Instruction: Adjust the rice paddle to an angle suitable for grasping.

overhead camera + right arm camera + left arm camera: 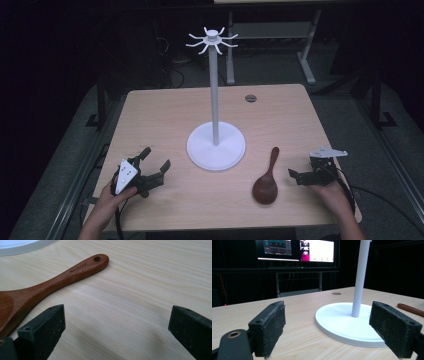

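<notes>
A white stand [215,90] rises from a round base [216,146] at the table's middle, with a ring of hooks [212,40] on top. A brown wooden spoon [266,182] lies flat to the base's right, bowl toward me. My left gripper [156,159] rests open at the front left, pointing at the stand. Between its wide jaws I see the base [347,322] and pole [360,277]. My right gripper [301,168] sits open just right of the spoon. The spoon [50,287] lies beside its left pad [42,332], apart from it.
The wooden table [165,110] has a round cable grommet [250,98] near its far edge. Behind it stand a white desk frame [270,30] and lit monitors [298,250]. Dark floor surrounds the table.
</notes>
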The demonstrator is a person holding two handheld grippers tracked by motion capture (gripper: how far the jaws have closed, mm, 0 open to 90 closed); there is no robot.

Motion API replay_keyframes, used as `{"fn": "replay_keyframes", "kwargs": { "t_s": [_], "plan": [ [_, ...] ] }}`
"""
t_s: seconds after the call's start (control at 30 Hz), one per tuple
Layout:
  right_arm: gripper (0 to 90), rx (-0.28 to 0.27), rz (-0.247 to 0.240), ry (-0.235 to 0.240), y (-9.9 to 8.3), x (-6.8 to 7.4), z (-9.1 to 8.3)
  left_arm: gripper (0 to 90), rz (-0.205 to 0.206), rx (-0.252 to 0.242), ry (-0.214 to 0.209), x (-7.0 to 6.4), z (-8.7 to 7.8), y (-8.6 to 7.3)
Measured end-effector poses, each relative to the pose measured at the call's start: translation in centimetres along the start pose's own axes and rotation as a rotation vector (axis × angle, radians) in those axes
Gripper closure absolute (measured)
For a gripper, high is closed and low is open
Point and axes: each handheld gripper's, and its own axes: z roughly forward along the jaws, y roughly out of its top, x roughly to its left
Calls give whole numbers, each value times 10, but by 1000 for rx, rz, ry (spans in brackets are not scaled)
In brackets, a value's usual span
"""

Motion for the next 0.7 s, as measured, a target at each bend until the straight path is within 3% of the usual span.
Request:
{"fn": "replay_keyframes", "kwargs": {
  "t_s": [0.2,0.23,0.33,0.43,0.47,0.5,0.57,0.7],
  "plan": [
    [75,1,-10,0,5,1,0,130,0,0,0,0,0,0],
    [143,-14,-9,0,7,1,-1,130,0,0,0,0,0,0],
    [156,-12,-5,-1,10,1,1,130,0,0,0,0,0,0],
    [231,-8,-1,8,14,3,3,130,-1,-1,-1,0,0,0],
    [309,-3,-15,10,17,3,5,130,0,-1,-1,0,0,0],
    [309,-3,-15,10,17,3,5,130,0,-1,-1,0,0,0],
    [467,0,-27,10,22,3,10,130,1,1,-1,0,0,0],
    [622,-14,-26,23,32,2,15,130,-2,0,-2,0,0,0]
  ]
}}
